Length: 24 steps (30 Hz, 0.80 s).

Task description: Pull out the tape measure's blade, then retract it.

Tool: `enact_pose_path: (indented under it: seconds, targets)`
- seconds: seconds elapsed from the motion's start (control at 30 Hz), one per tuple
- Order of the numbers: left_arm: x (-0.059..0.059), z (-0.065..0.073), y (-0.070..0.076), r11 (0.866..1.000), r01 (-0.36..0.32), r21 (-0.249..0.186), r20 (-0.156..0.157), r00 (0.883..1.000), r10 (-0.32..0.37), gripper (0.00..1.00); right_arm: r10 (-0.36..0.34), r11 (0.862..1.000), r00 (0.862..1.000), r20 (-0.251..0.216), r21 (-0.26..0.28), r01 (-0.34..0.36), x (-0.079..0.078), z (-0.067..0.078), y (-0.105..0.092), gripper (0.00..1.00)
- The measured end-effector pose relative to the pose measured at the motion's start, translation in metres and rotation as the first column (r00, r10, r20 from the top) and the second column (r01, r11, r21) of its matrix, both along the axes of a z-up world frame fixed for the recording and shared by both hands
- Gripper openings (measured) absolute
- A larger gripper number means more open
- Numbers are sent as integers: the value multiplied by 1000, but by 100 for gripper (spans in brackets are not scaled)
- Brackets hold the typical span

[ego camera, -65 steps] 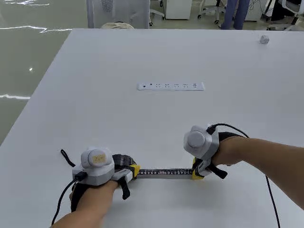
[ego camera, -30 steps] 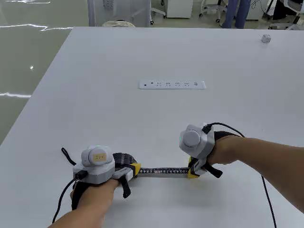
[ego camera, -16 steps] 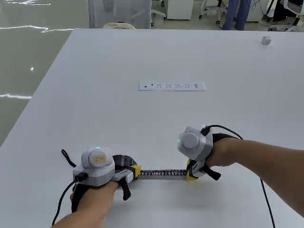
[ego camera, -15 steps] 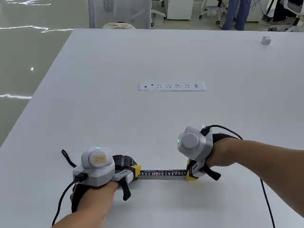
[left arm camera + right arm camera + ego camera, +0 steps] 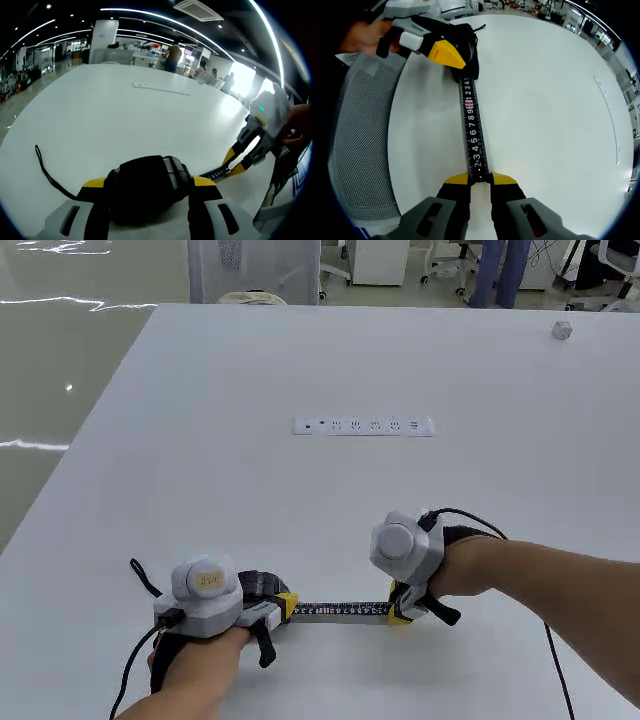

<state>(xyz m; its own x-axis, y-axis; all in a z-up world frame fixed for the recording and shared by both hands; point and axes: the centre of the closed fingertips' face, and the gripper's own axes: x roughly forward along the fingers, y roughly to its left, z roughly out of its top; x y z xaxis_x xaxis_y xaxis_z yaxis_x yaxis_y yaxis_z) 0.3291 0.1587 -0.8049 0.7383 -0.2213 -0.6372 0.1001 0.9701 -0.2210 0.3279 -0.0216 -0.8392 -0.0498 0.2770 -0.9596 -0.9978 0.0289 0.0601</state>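
At the white counter's [image 5: 300, 370] near edge, the left gripper's [image 5: 149, 183] fingers clamp the black tape measure case [image 5: 150, 202]. The right gripper's [image 5: 480, 178] fingers, apparently pinched shut, hold its numbered blade [image 5: 471, 125], stretched rightward.

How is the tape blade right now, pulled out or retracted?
Pulled out: the numbered blade stretches from the case, held in the left gripper, to the right gripper clamping its tip.

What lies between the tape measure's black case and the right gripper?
The pulled-out blade spans it, from the case to the right gripper, which pinches its tip. The right gripper view shows this best.
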Motion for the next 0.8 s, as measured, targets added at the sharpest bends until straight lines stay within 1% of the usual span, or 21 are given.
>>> enact_pose_path:
  seconds: [0.8]
  targets:
    - [0, -1, 0, 1000, -5, -7, 1, 1000, 5, 60, 5, 1000, 1000, 0, 3, -5, -2, -1, 9, 14]
